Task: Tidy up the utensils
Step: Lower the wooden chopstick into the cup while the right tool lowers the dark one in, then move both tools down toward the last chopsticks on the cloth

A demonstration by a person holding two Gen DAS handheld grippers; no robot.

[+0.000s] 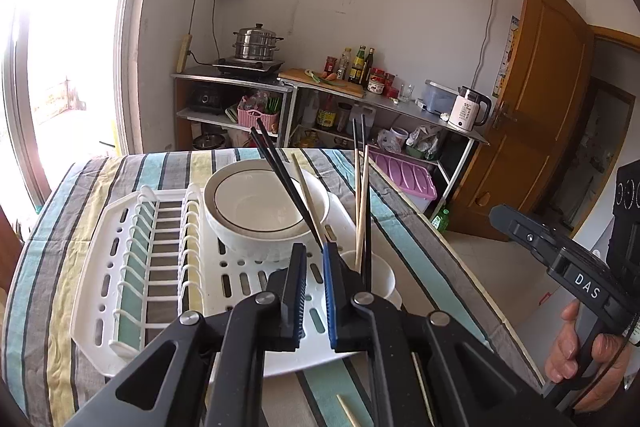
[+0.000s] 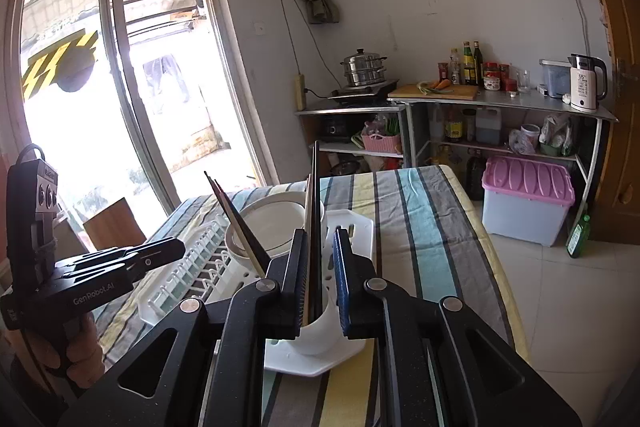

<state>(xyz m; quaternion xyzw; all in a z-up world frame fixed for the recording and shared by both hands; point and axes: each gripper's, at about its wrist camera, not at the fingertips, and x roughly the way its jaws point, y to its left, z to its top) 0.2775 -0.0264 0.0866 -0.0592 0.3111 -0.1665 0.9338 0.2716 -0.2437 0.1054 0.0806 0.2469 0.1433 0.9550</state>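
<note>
chopsticks (image 1: 362, 203) in cup (image 1: 380, 273) | left gripper (image 1: 314, 287) – closed, empty | right gripper (image 2: 322, 283) – released

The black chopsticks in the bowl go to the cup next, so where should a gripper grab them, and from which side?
Probably the upper shafts of the black chopsticks, where they stand clear above the rim of the bowl. Approach from the near side, jaws across both. Their lower ends converge with a wooden chopstick, which crowds any grip there.

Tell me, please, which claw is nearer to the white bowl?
Left. The left claw points at the bowl just ahead of it; the right claw is off to the side, facing the cup.
</note>
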